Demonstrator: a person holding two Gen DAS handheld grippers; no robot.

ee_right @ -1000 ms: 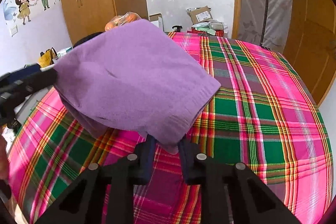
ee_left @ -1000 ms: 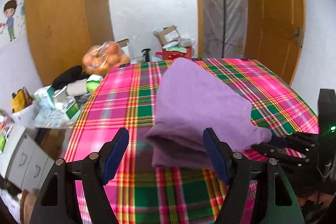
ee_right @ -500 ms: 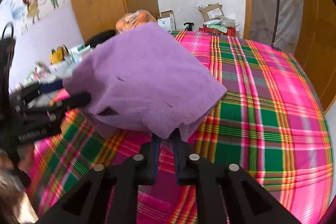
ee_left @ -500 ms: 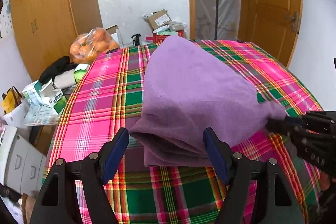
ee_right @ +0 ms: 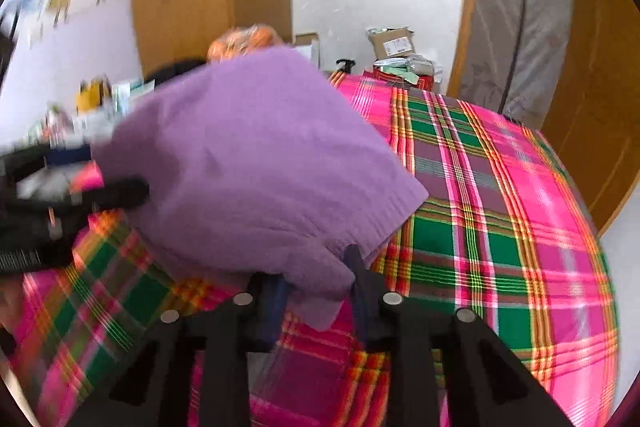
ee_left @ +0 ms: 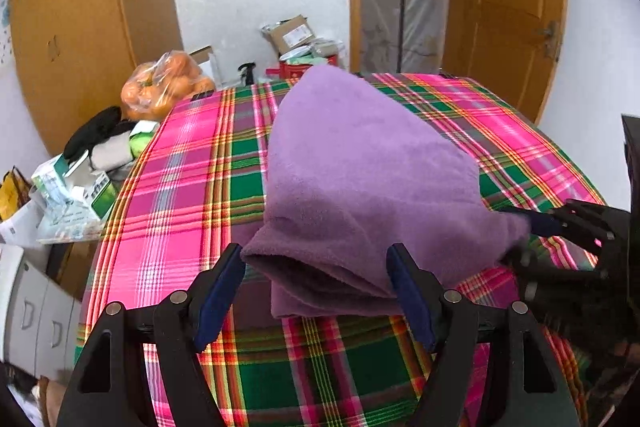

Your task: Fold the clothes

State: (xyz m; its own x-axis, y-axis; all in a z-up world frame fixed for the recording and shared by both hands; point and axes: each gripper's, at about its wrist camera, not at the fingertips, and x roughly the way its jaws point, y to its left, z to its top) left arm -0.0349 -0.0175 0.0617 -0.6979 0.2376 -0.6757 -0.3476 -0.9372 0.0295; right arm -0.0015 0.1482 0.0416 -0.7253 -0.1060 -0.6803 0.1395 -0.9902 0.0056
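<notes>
Far left, off the tabletop's edge, sits clutter that plays no part: a clear plastic bag of oranges (ee_left: 168,83), a black bundle of cloth (ee_left: 98,131) and green-and-white cartons (ee_left: 76,187). The tabletop itself wears a pink, green and yellow plaid cloth (ee_left: 188,187), and its left half is bare plaid.

The left gripper (ee_left: 316,291) is spread wide, its blue-padded fingers (ee_left: 218,297) standing either side of the near left corner of the soft purple fleece garment (ee_left: 360,179) without pinching it.

That garment lies mid-tabletop, already doubled into several layers: the stacked edges show at its near end, with a darker under-layer poking out beneath. Its near portion is raised off the plaid, while the far end seems to rest on the cloth.

To the right, the right gripper (ee_right: 316,279) has its jaws partly apart around the garment's near right corner (ee_right: 320,279); the fabric sits bunched between the pads, loosely held at most, and whether they bear on it I cannot tell.

As a judgement, the folding is well along: a compact layered bundle exists. What seems left is laying the raised end flat and squaring the edges; whether a further fold is wanted the views do not settle
</notes>
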